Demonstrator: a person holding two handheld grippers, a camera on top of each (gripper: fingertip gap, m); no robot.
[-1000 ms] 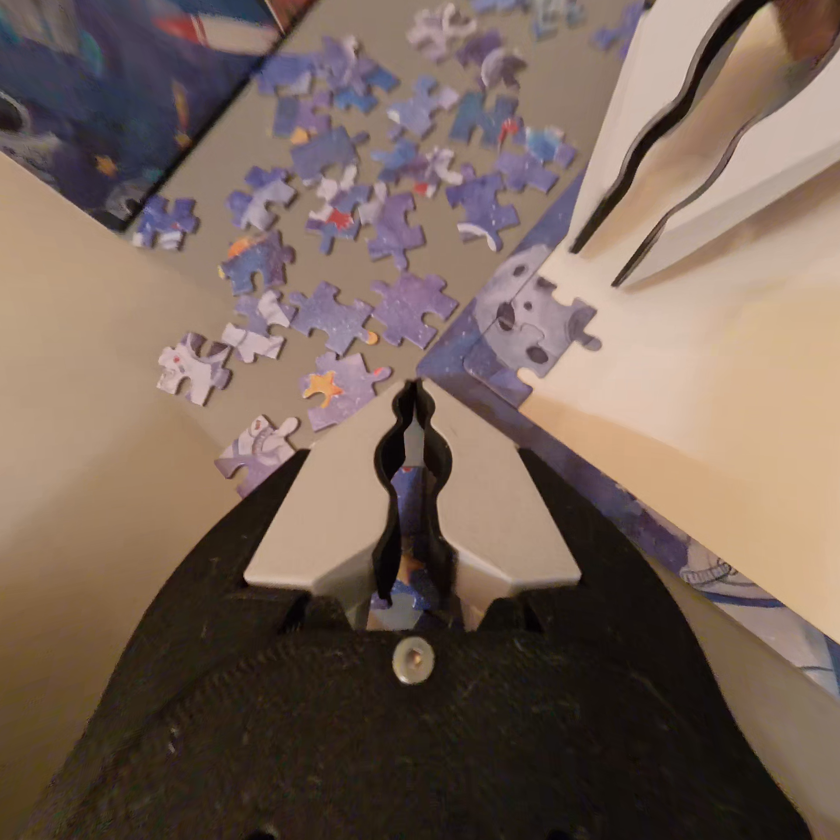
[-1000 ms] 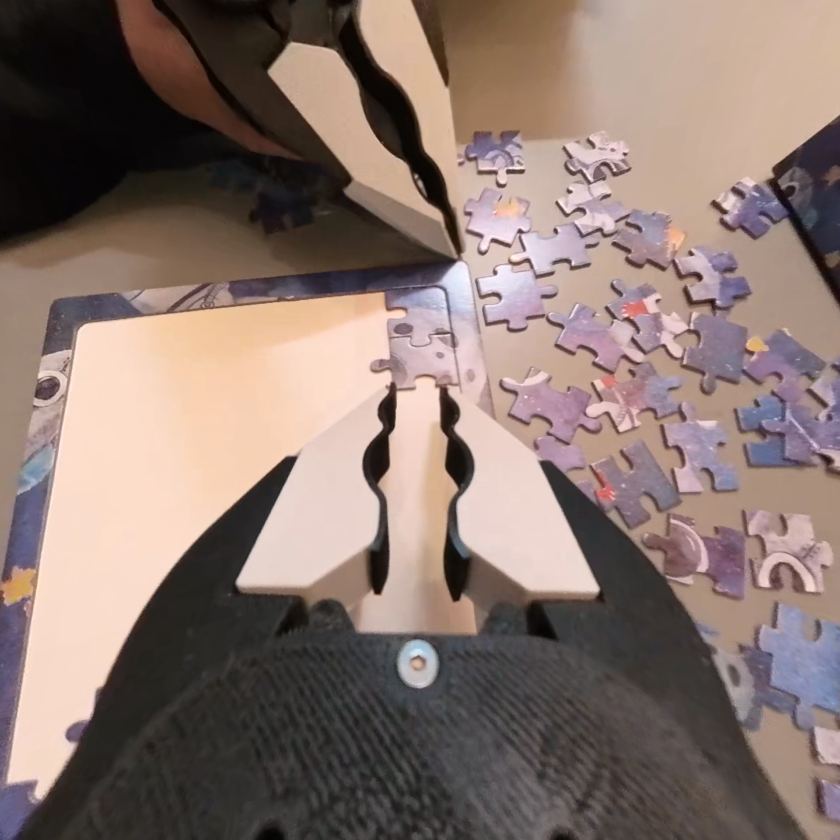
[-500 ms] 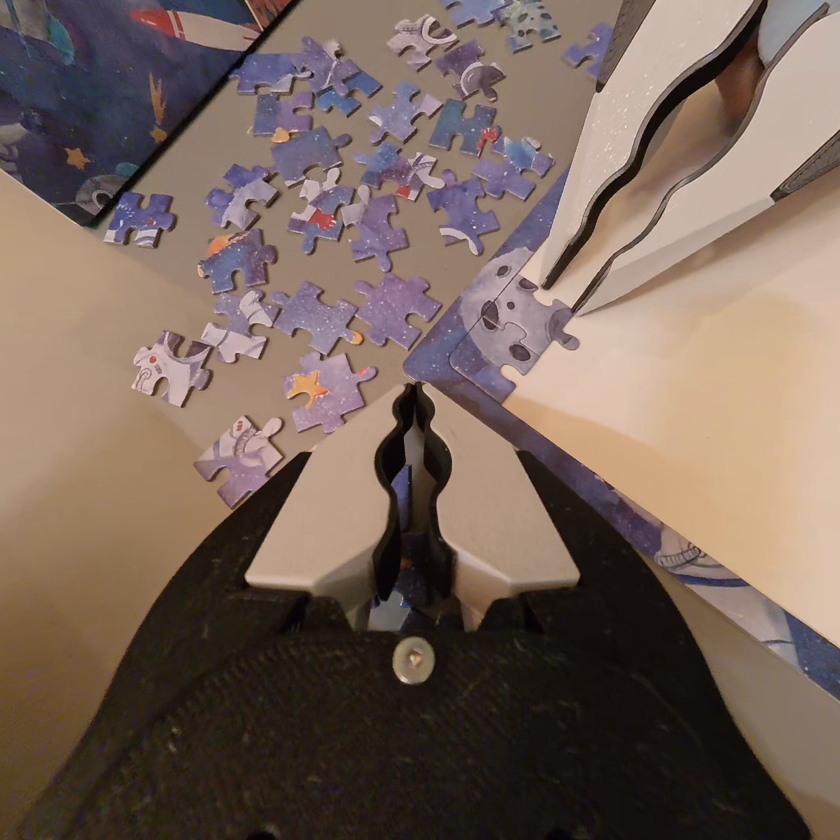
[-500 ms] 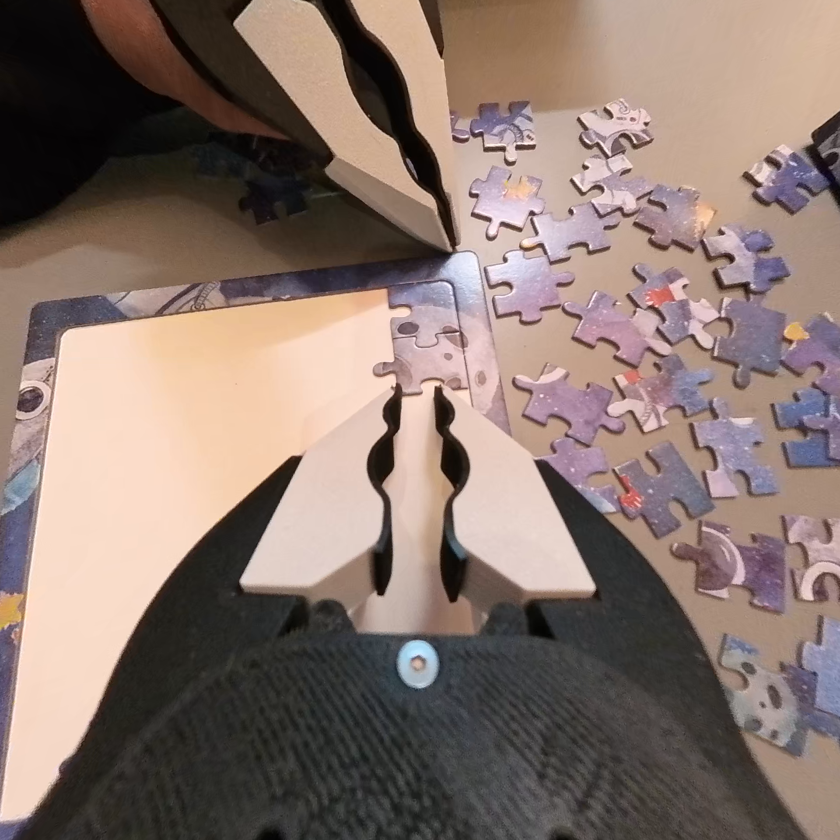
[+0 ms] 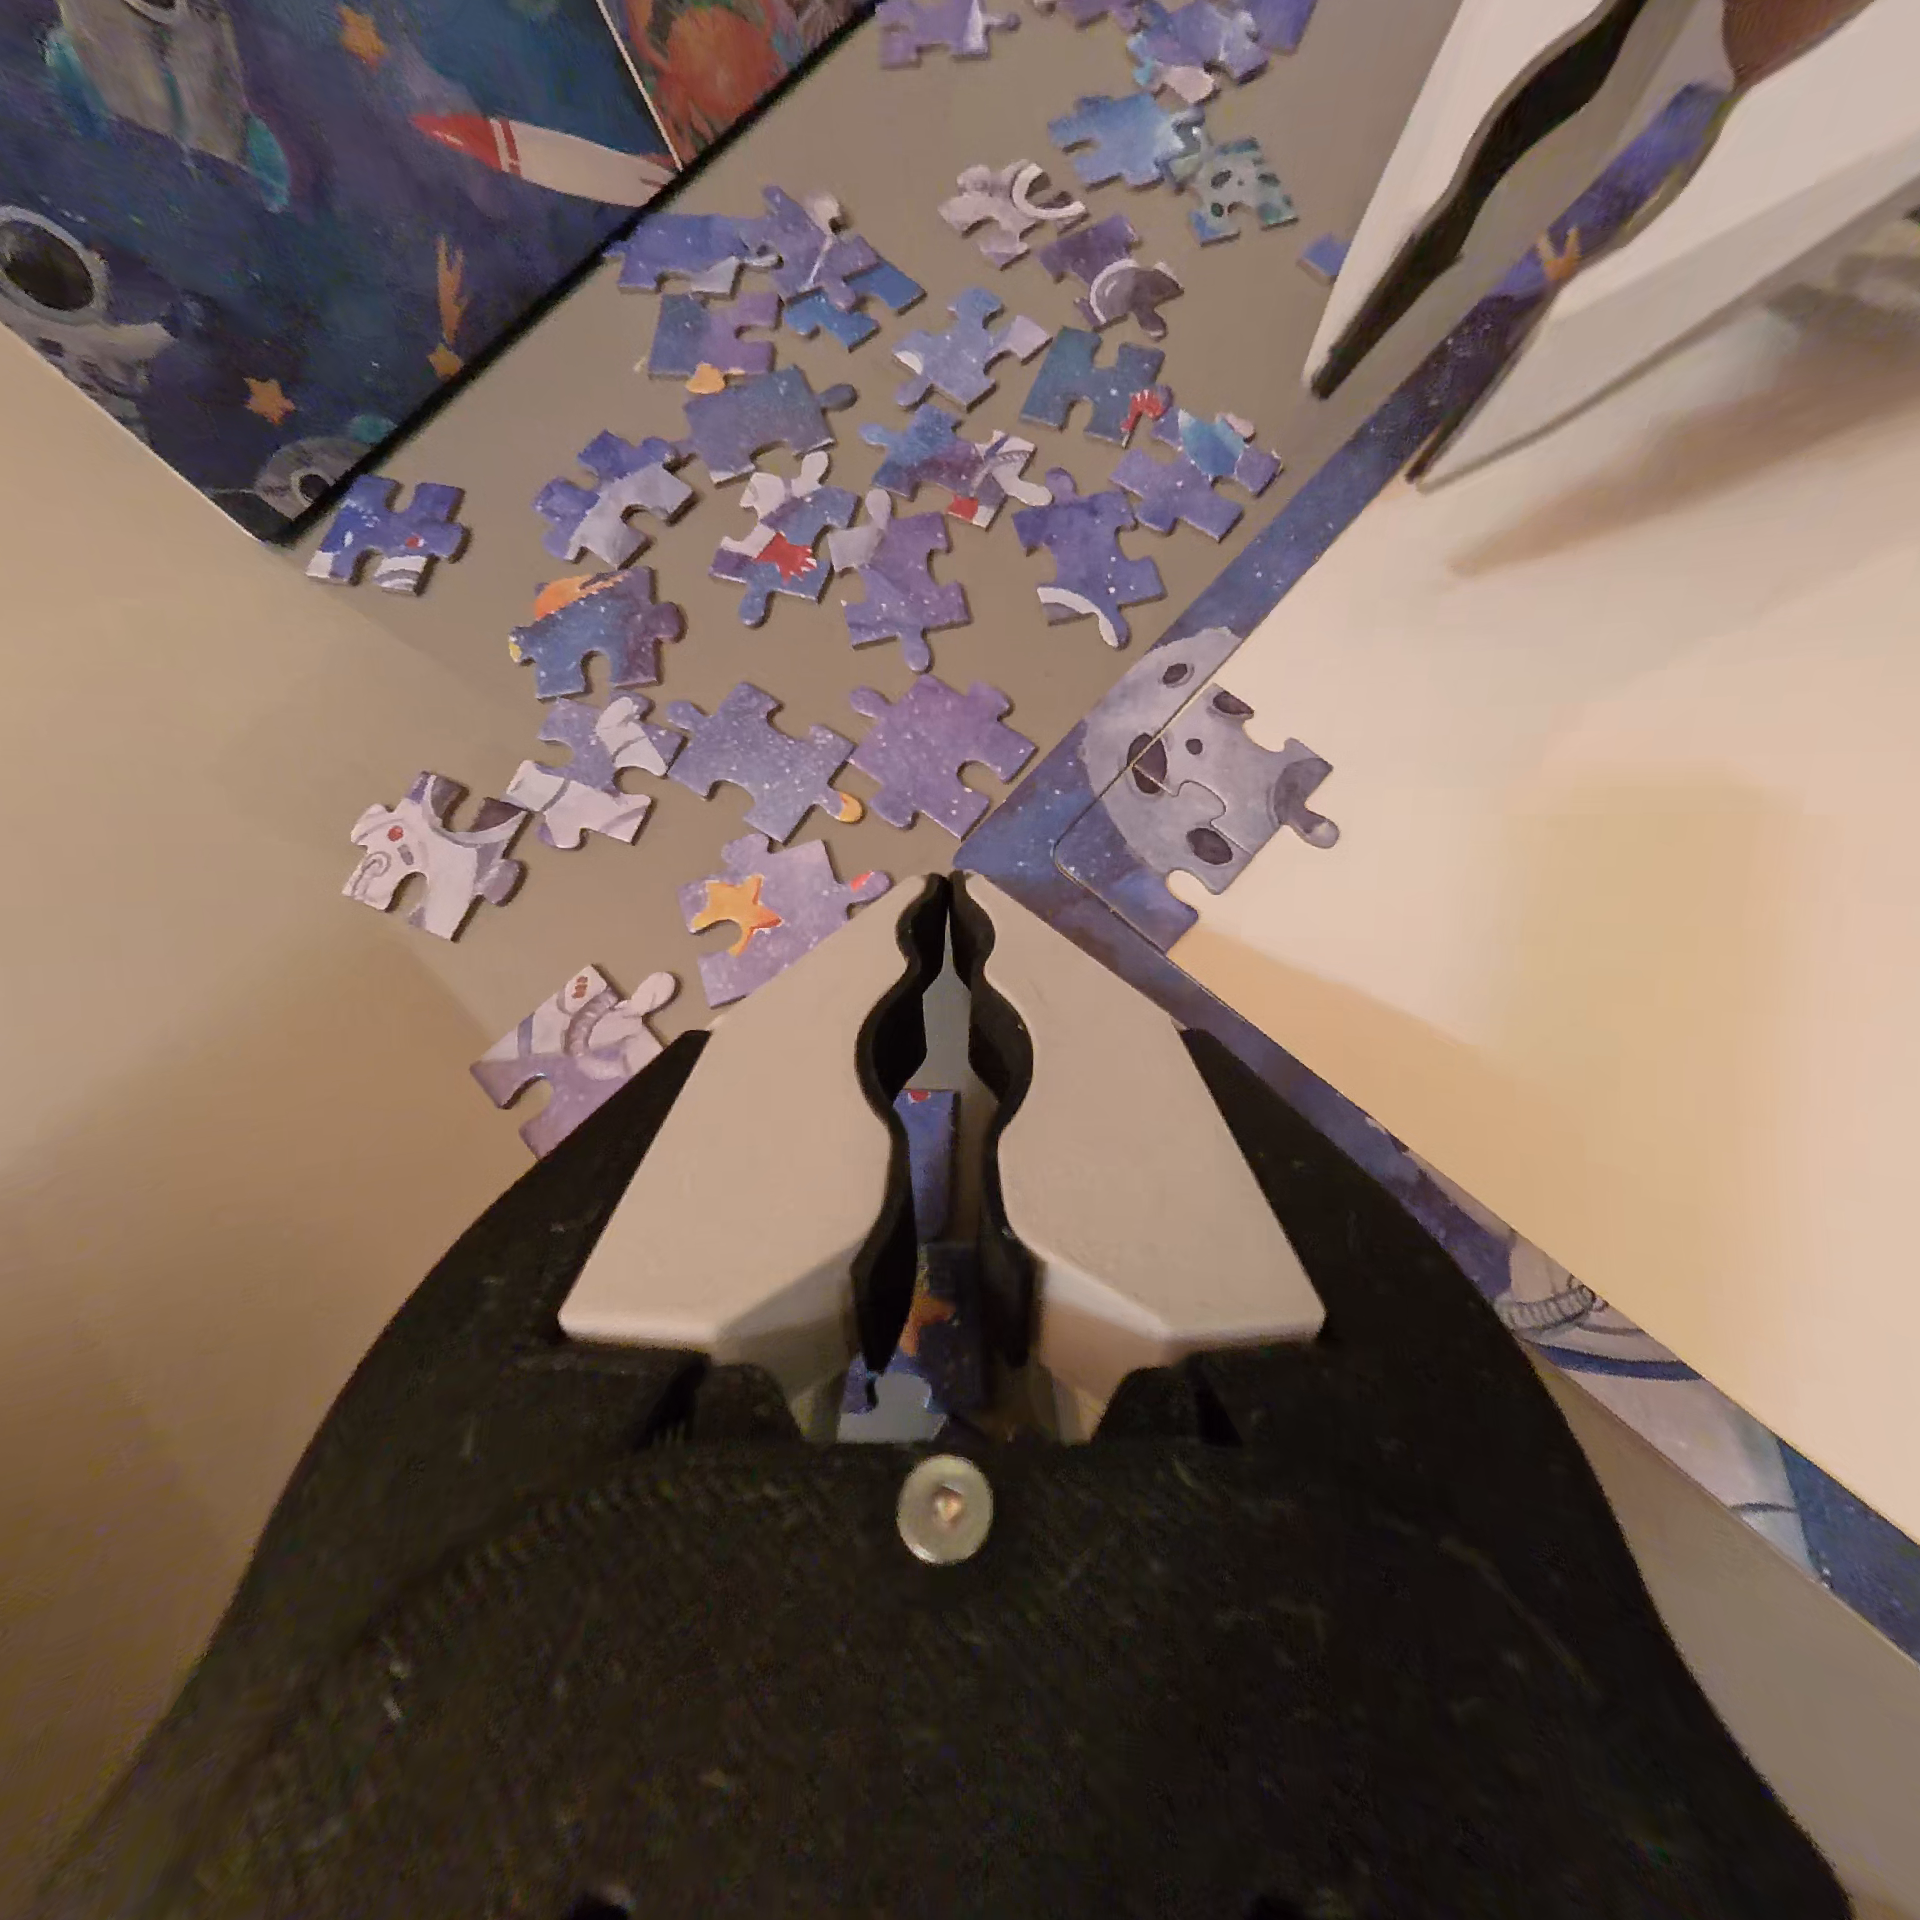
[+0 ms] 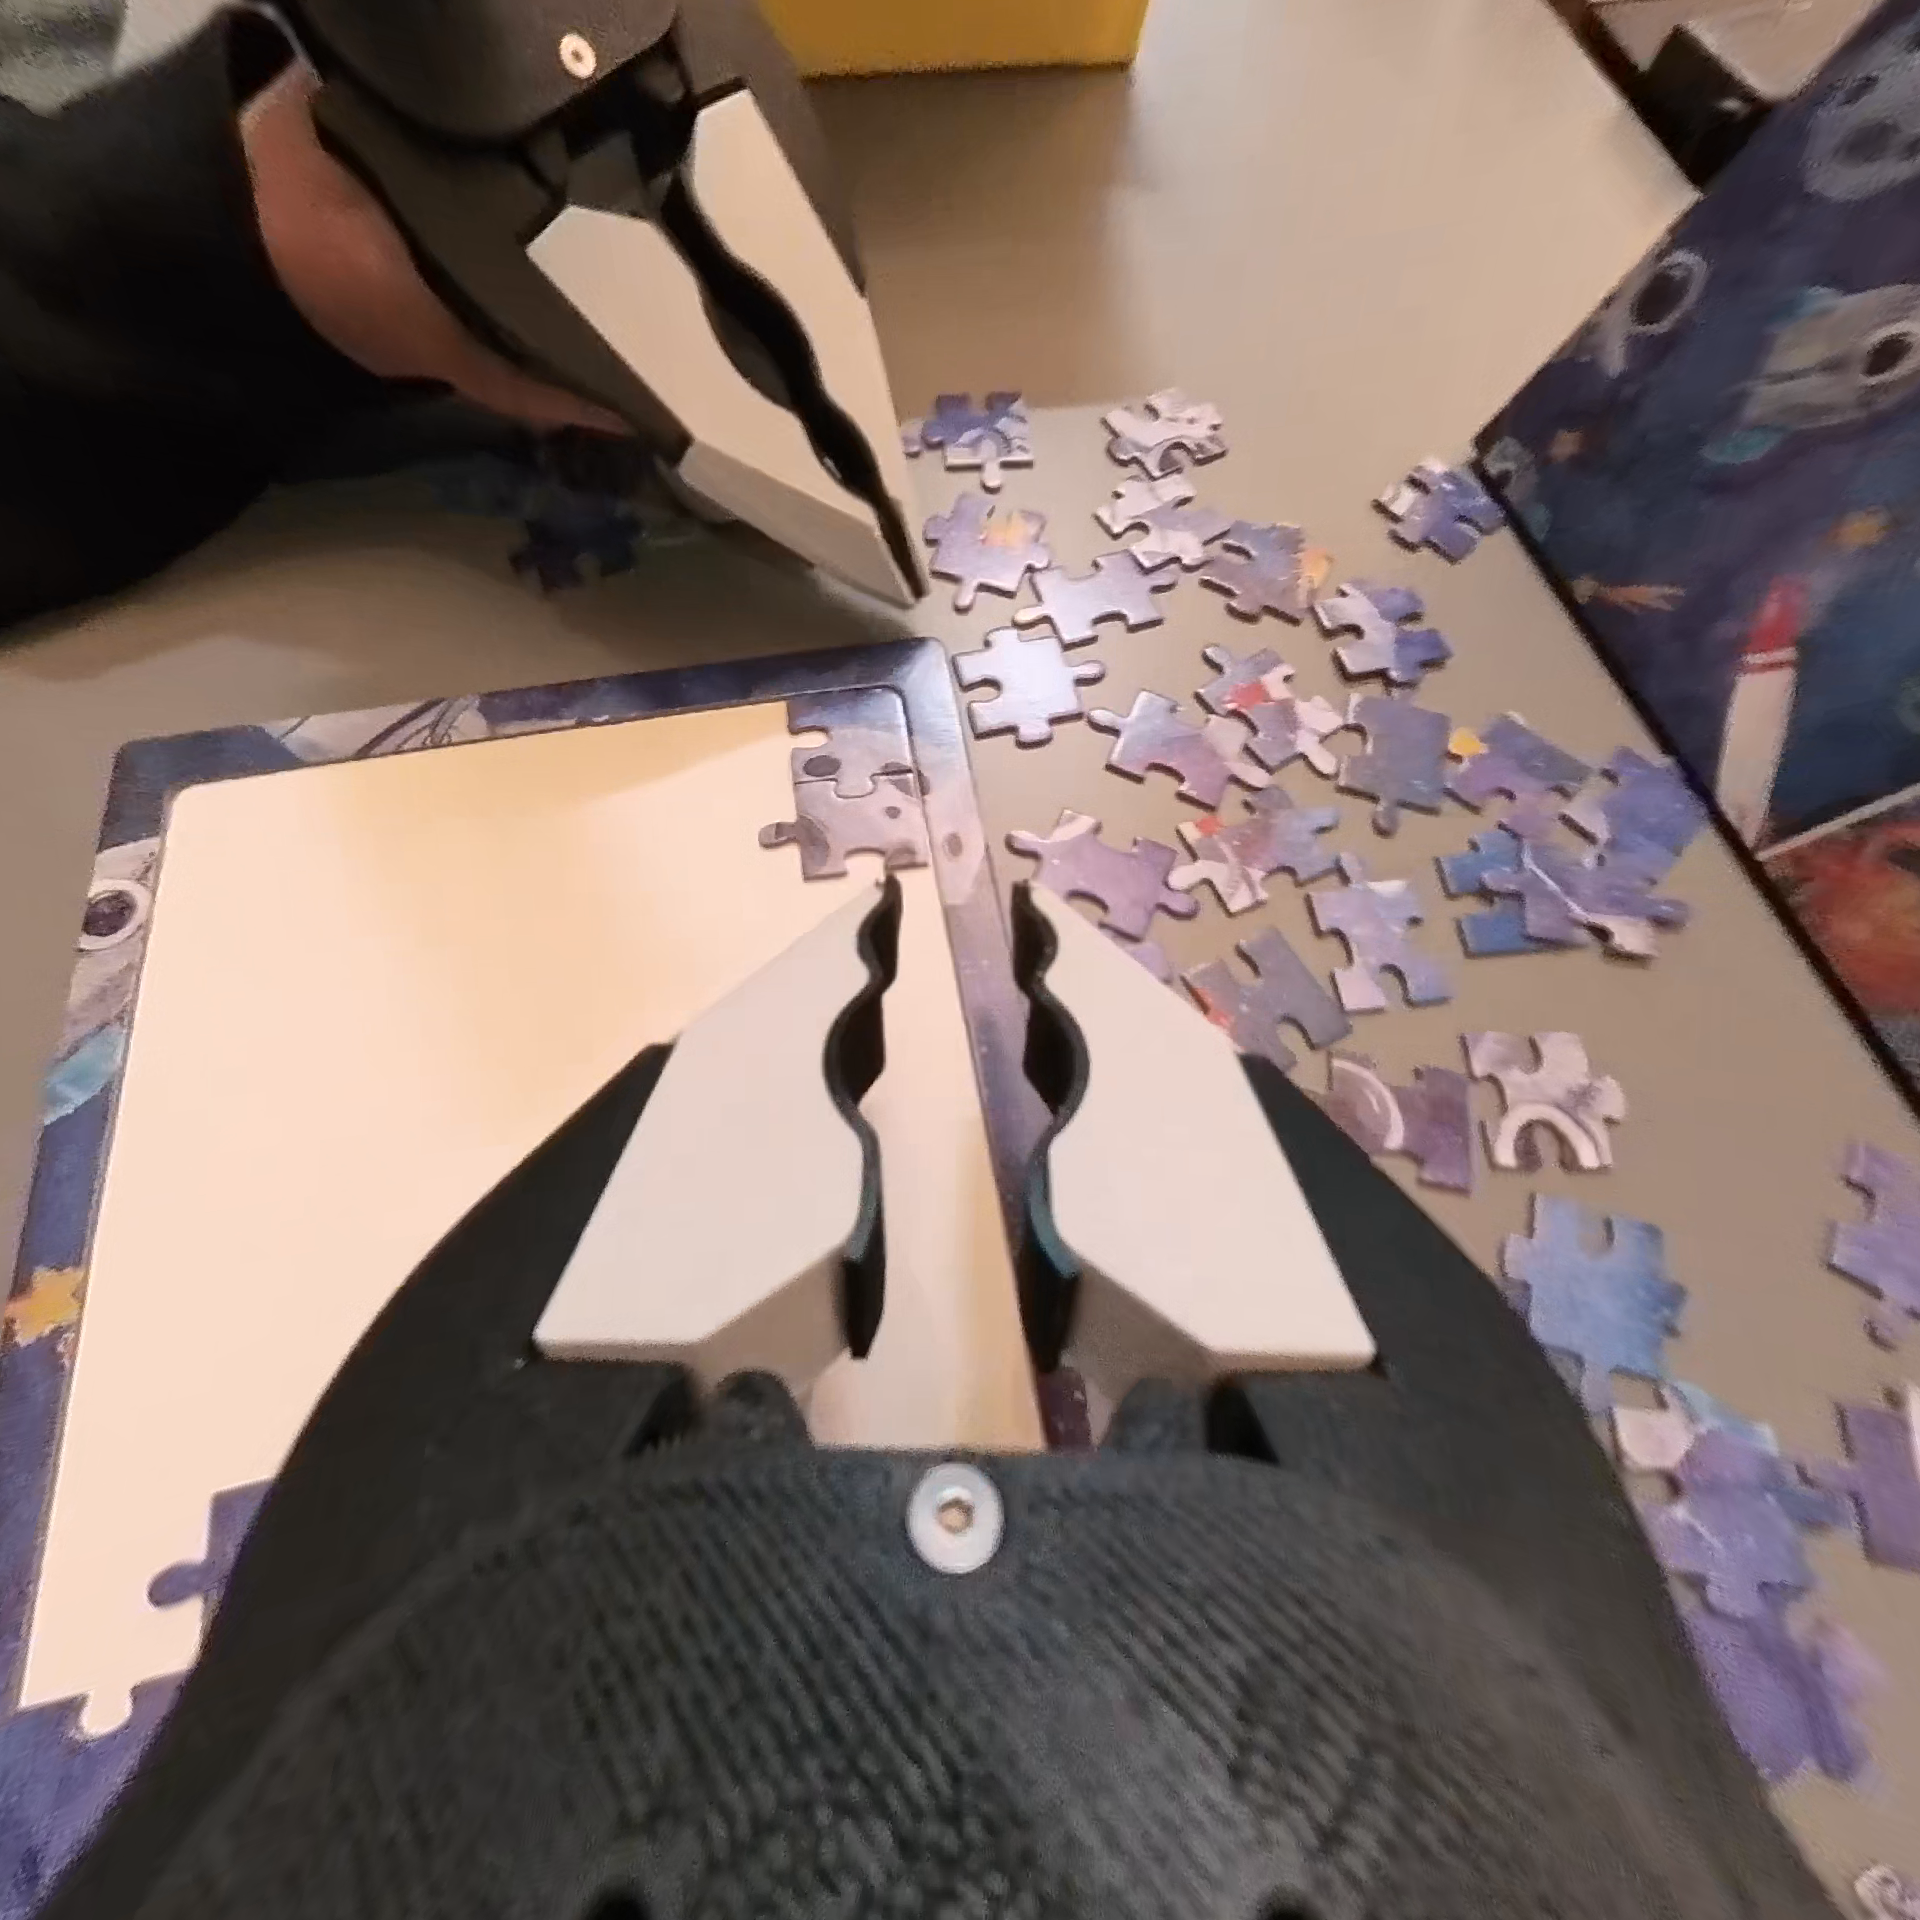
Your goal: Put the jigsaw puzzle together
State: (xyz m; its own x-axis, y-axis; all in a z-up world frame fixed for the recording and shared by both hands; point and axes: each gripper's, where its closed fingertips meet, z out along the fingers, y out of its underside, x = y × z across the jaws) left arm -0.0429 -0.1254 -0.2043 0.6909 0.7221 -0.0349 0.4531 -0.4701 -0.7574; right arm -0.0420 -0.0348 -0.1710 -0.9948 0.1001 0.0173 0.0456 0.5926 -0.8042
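The puzzle frame [image 6: 940,748] has a blue border and a bare cream inside; it also shows in the left wrist view [image 5: 1049,831]. Two joined moon pieces [image 6: 857,800] sit in its far right corner, also seen in the left wrist view [image 5: 1195,790]. My right gripper [image 6: 954,891] is open, its fingers either side of the frame's right border just behind those pieces; it shows top right in the left wrist view [image 5: 1371,431]. My left gripper [image 5: 951,894] is shut, tips just off the frame's corner [image 6: 906,584]. A blue piece [image 5: 925,1174] shows through its finger gap.
Several loose blue and purple pieces [image 5: 831,520] lie scattered on the grey table right of the frame [image 6: 1351,790]. The picture box [image 6: 1766,416] stands at the far right [image 5: 208,208]. A person's hand and dark sleeve [image 6: 156,312] hold the left gripper. A yellow object [image 6: 935,31] stands behind. My right fingertips sit around 10 cm from my left ones.
My right gripper has drawn back from the joined pieces, shifted right over the frame's border and opened wider. My left gripper has stayed shut near the corner.
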